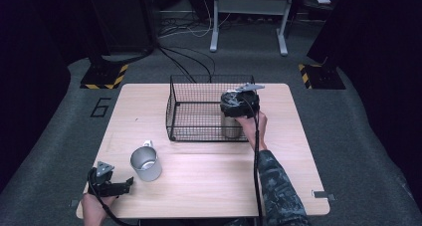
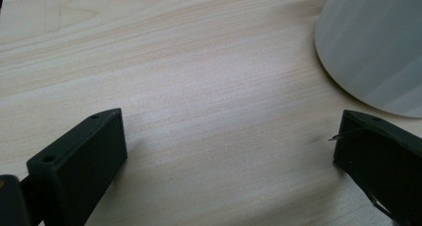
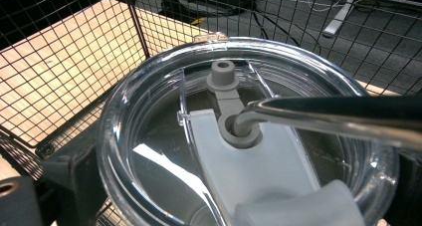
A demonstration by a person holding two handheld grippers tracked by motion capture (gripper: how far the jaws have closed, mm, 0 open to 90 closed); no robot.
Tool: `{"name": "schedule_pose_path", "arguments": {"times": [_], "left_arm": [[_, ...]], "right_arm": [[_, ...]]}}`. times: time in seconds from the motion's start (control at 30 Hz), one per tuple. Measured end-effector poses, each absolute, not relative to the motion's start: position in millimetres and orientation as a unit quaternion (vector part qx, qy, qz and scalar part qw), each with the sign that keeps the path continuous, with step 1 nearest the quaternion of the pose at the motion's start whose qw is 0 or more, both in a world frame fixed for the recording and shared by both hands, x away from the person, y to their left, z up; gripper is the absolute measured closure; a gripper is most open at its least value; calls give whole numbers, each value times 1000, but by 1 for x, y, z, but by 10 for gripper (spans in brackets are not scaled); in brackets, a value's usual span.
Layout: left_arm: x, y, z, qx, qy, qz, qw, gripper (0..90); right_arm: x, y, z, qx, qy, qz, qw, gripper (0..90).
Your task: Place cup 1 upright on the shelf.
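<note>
A: Status check. Your right gripper [image 1: 238,105] is down inside the wire basket [image 1: 199,136], at its near right corner, with the lidded tumbler [image 1: 231,126] under it. In the right gripper view the clear lid [image 3: 149,151] with its grey slider and a metal straw [image 3: 338,116] sits between the jaws, which look pressed on the tumbler's sides. Whether it stands on the basket floor yet, I cannot tell.

B: And the left side?

A: Your left gripper [image 1: 124,185] rests low at the near left of the tabletop [image 1: 209,186], jaws spread wide on nothing. The steel mug [image 1: 146,164] stands upright just beside it, untouched.

B: So, progress?

A: My judgement: one vessel nearly placed, release pending. The mug is left; the basket has room on its left half.
</note>
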State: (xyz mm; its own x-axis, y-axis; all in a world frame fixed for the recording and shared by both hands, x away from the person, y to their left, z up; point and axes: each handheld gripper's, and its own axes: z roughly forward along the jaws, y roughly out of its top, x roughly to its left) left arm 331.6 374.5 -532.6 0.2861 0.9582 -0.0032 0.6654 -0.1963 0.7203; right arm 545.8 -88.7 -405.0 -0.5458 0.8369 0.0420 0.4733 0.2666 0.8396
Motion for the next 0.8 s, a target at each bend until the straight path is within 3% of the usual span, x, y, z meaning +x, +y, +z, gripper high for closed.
{"name": "schedule_pose_path", "arguments": {"times": [0.8], "left_arm": [[332,374,-533,738,550,233,315,2]], "right_arm": [[535,-96,-404,420,772,431,205,1]]}}
